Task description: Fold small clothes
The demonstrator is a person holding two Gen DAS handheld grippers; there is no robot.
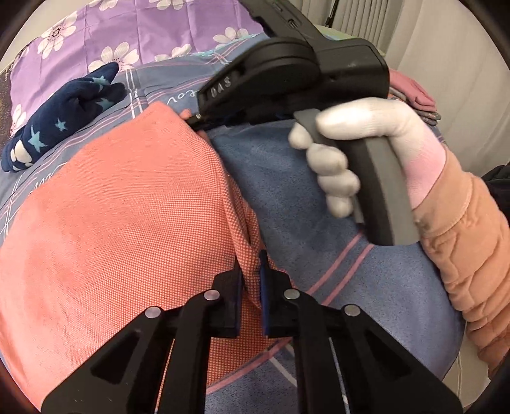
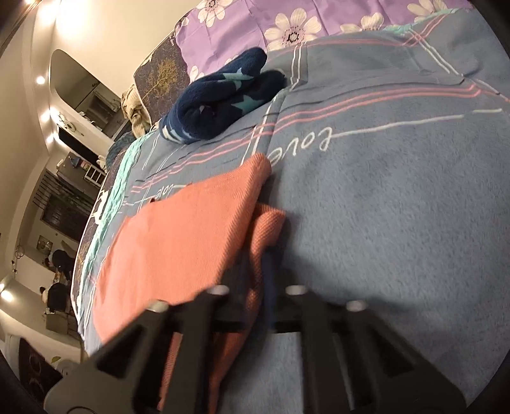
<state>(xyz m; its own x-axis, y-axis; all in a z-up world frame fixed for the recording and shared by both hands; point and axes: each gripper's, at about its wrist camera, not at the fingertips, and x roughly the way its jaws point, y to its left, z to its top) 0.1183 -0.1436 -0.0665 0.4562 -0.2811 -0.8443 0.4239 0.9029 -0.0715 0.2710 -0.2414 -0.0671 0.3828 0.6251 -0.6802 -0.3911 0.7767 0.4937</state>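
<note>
A navy fleece garment with pale blue stars [image 1: 60, 117] lies bunched at the far left, well beyond the salmon-orange woven cloth [image 1: 121, 207] and touching neither gripper; part of it rests on the purple pillow printed with white flowers [image 1: 95, 28], which sits farther back again from the orange cloth. The orange cloth itself lies spread over the blue-grey fleece blanket with pink and white stripes [image 1: 287, 197], its right edge doubled into a raised ridge of layered fabric.

At the near end of that ridge, the left gripper [image 1: 251, 280] has its blue-padded fingers drawn close together, pinching the orange cloth's folded edge between them. The cloth fans out to the left of the grip and passes under the black linkage.

At the far end of the same ridge, the right gripper [image 1: 196, 119] touches the orange cloth's upper corner with its tip. In the right wrist view the right gripper [image 2: 258, 280] is blurred, yet a strip of orange fabric runs down between its fingers, which stand narrowly apart on it, so it appears to clamp that edge.

Right of the orange cloth, a hand in a white knit glove [image 1: 344, 153] squeezes the grey handle, with a quilted peach sleeve [image 1: 462, 254] behind it. Behind the hand, a pink folded item [image 1: 411, 92] lies on the blanket.
</note>
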